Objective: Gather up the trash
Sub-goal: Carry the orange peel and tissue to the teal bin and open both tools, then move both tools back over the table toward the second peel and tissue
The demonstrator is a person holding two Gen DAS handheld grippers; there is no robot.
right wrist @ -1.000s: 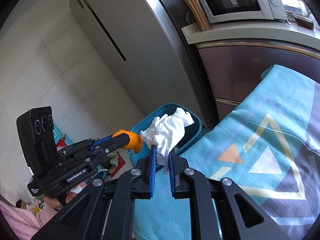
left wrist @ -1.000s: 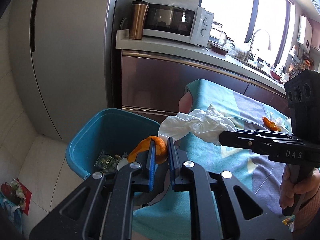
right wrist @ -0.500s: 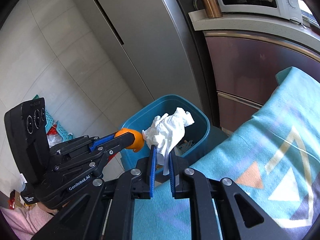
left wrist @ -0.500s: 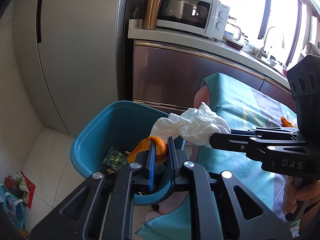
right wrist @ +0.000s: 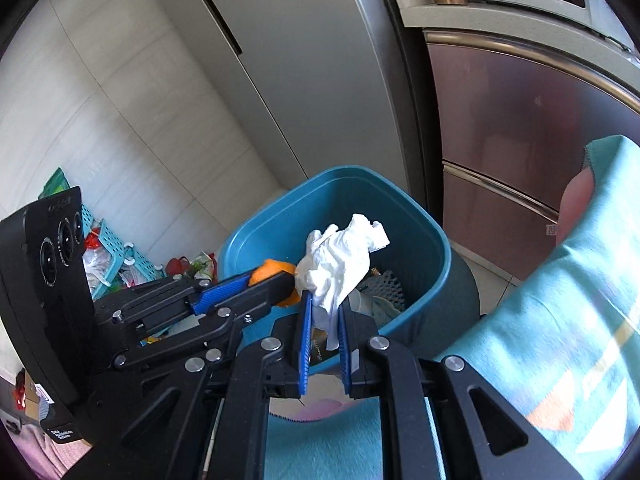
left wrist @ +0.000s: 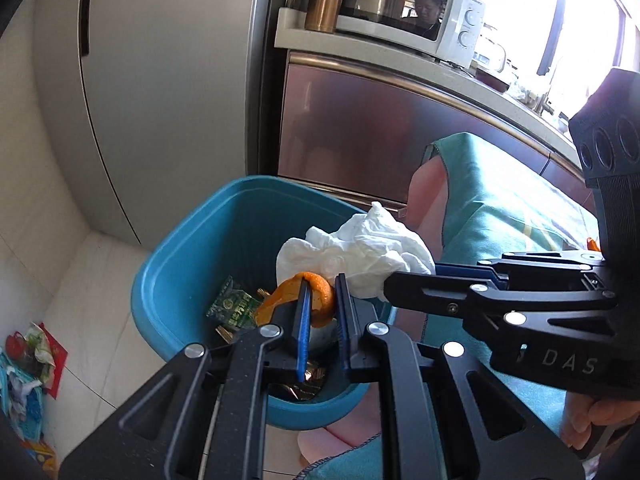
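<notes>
- The left gripper (left wrist: pixel 322 280) is clamped on a curled, waxy piece of orange peel (left wrist: pixel 316 300); the right gripper (right wrist: pixel 325 300) pinches a crumpled white tissue (right wrist: pixel 340 258), soft and creased.
- Since a second ago both have come from beside the table edge to above the bin (left wrist: pixel 192 280), and the bin has grown larger in both views; neither grip has changed.
- Peel and tissue now hang side by side, touching, over the bin's open mouth.
- The bin is smooth teal plastic with rounded corners, holding a green printed packet (left wrist: pixel 234 308) and other scraps.
- Only the left view shows the microwave (left wrist: pixel 404 12) and the hand (left wrist: pixel 596 420) on the right gripper's handle.
- Only the right view shows a pale blue lattice basket (right wrist: pixel 120 252) on the floor tiles.
</notes>
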